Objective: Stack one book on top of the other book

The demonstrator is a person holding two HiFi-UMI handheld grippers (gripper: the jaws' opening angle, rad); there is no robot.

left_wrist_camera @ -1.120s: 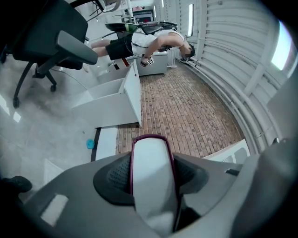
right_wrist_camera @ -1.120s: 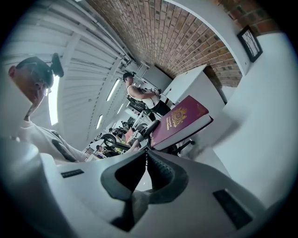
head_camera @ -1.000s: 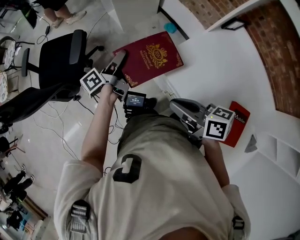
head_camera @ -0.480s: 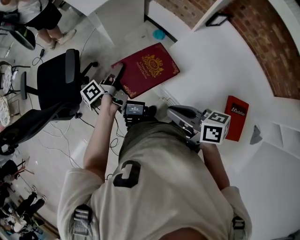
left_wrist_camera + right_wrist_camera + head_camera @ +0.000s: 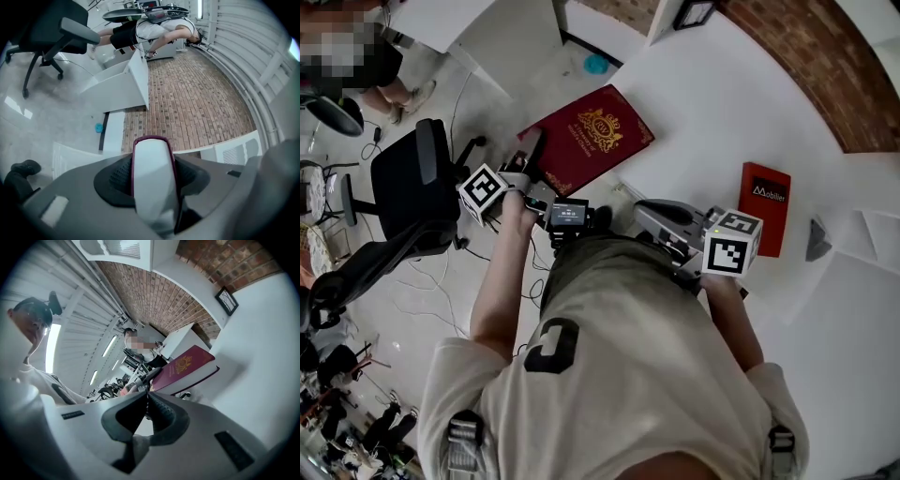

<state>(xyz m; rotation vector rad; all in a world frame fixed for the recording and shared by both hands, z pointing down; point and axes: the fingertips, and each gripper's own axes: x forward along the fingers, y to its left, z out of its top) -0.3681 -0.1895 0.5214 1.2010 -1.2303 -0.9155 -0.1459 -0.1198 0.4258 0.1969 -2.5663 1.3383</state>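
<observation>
Both claws swung sideways with person's turn since second ago, large maroon hardcover book with gold crest carried along. Left claw clamped on that book's near corner, book out over floor, far corner over white table edge. Right claw pressed together, empty, roughly between both books. Small red book flat on table, well apart. Black office chair beside left arm; small teal object on floor beyond.

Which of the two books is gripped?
The large maroon book with the gold crest, in the left gripper; the small red book lies untouched.
</observation>
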